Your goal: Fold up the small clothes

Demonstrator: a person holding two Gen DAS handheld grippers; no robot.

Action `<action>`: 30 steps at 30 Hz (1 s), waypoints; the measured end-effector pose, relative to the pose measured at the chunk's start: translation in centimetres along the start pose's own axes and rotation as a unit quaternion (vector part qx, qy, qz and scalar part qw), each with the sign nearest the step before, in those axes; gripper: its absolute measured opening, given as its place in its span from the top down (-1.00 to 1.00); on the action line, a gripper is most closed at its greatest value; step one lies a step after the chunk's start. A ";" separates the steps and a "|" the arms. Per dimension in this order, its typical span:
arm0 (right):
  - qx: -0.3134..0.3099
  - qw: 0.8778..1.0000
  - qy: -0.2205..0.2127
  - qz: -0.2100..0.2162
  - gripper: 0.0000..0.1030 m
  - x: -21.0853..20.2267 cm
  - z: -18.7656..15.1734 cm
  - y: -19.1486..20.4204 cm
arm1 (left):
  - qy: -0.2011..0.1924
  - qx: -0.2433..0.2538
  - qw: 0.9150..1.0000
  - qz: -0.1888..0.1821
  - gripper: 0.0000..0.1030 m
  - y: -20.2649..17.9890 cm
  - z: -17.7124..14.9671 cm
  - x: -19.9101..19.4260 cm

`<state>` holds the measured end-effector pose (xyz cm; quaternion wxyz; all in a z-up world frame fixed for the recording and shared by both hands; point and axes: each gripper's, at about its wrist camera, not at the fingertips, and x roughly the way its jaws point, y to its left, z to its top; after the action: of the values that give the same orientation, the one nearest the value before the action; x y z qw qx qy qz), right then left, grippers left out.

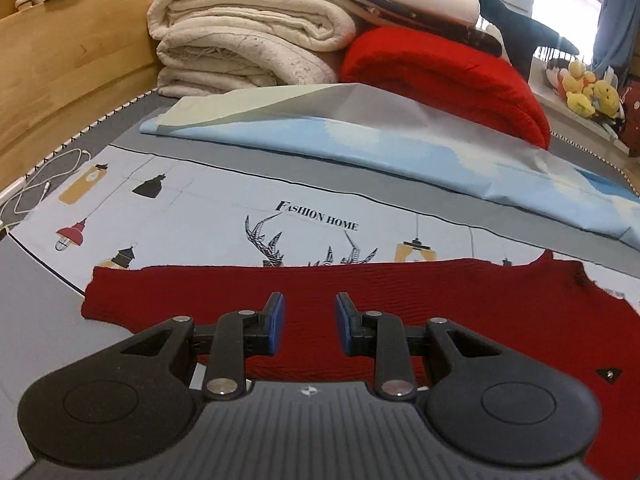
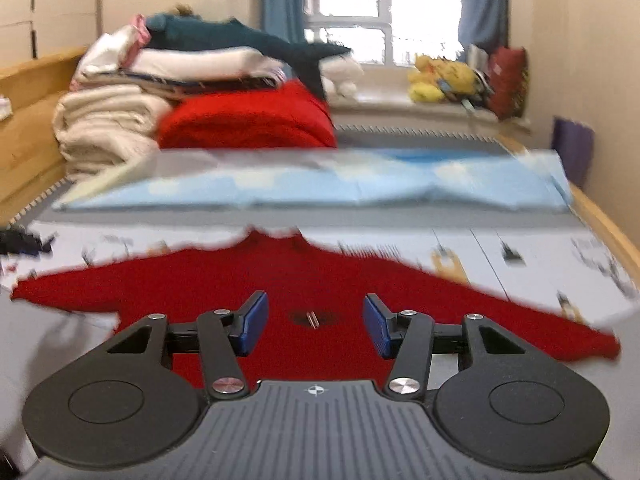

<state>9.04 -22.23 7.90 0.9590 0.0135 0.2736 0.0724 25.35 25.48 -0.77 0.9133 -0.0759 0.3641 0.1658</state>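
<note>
A small dark red knit sweater [image 1: 460, 304] lies flat on the printed bedsheet [image 1: 208, 216], one sleeve stretched out to the left. My left gripper [image 1: 310, 304] hovers over its lower part, blue pads a little apart with only the knit below them. In the right wrist view, which is blurred, the same sweater [image 2: 192, 280] is spread with both sleeves out and the neck pointing away. My right gripper [image 2: 315, 304] stands open above its chest. A small black label [image 2: 312, 318] shows between its fingers. Neither gripper holds cloth.
A folded light blue sheet [image 1: 360, 148] lies across the bed beyond the sweater. Behind it stand stacked cream blankets [image 1: 240, 40] and a folded red blanket [image 1: 440, 76]. A wooden bed frame [image 1: 60, 60] and white cable [image 1: 48, 176] are left; plush toys [image 2: 444, 76] sit on the windowsill.
</note>
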 end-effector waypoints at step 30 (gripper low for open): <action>-0.031 0.999 -0.008 0.030 0.13 11.9 4.2 3.6 | 0.131 -0.326 0.936 0.004 0.34 14.0 -3.5 11.3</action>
<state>20.79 -16.91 5.48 0.9586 -0.0075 0.2626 0.1100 25.77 40.44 -11.35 0.7820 -0.3892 0.4064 0.2681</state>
